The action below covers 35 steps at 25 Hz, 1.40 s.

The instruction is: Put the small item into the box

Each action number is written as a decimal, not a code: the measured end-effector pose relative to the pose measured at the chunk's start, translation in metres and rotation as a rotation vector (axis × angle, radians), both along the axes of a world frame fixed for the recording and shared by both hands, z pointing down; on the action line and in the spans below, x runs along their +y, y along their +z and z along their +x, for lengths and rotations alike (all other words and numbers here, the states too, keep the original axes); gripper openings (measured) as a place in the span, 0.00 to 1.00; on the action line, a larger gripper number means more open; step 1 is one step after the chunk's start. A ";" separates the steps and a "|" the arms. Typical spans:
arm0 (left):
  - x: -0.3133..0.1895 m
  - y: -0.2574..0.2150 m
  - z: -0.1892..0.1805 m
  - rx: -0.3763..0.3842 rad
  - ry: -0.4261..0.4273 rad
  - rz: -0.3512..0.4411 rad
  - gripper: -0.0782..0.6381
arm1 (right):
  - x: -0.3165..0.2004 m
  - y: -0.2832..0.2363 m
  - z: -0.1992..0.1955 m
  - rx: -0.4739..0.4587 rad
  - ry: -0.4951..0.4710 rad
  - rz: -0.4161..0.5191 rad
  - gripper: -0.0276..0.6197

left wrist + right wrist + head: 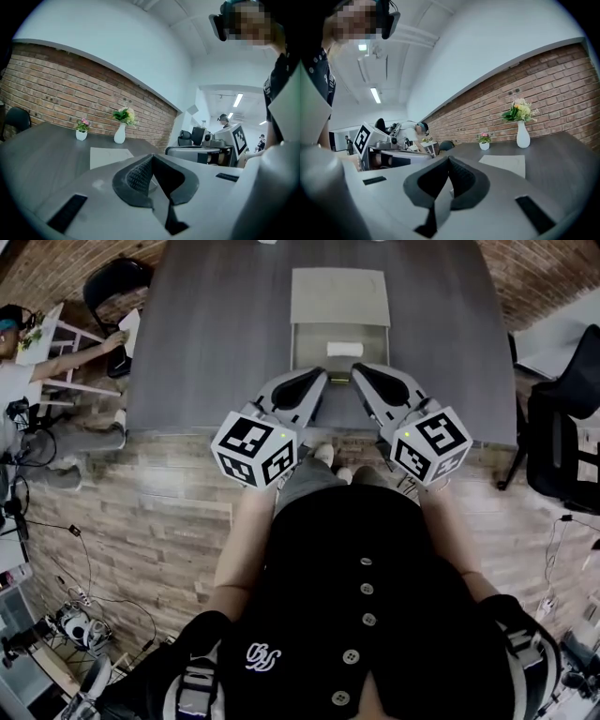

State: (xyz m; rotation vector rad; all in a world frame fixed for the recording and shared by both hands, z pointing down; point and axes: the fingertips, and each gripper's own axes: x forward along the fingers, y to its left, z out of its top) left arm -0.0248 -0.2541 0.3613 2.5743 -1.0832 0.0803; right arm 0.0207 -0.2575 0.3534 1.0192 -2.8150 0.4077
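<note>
White item (344, 349), pale grey box (339, 296), dark grey table (216, 334); near, black-and-white square-patterned cubes (255, 448); far, red-brown brick wall (70, 103), white vase (120, 133).

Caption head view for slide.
Shut left gripper and shut right gripper at open grey box holding small white item on grey table.

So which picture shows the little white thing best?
The head view: it looks straight down on the white item lying in the open box. Both gripper views look low across the table, their own jaws blocking it.
</note>
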 end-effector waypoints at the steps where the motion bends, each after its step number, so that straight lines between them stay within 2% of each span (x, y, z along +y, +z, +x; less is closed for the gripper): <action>1: 0.001 0.003 0.000 -0.002 0.004 -0.010 0.13 | 0.002 0.002 -0.002 0.007 -0.006 -0.002 0.05; 5: 0.005 0.012 0.004 -0.031 0.029 -0.033 0.13 | 0.007 0.005 -0.004 0.038 -0.014 0.006 0.05; 12: 0.006 0.020 0.014 -0.095 0.080 -0.046 0.13 | 0.012 0.010 -0.006 0.028 -0.034 -0.030 0.05; 27: 0.008 0.021 0.020 -0.075 0.099 -0.054 0.13 | 0.008 0.013 -0.001 0.029 -0.001 -0.037 0.04; 35: 0.009 0.024 0.019 -0.067 0.093 -0.071 0.13 | 0.011 0.016 -0.001 0.059 -0.004 -0.035 0.04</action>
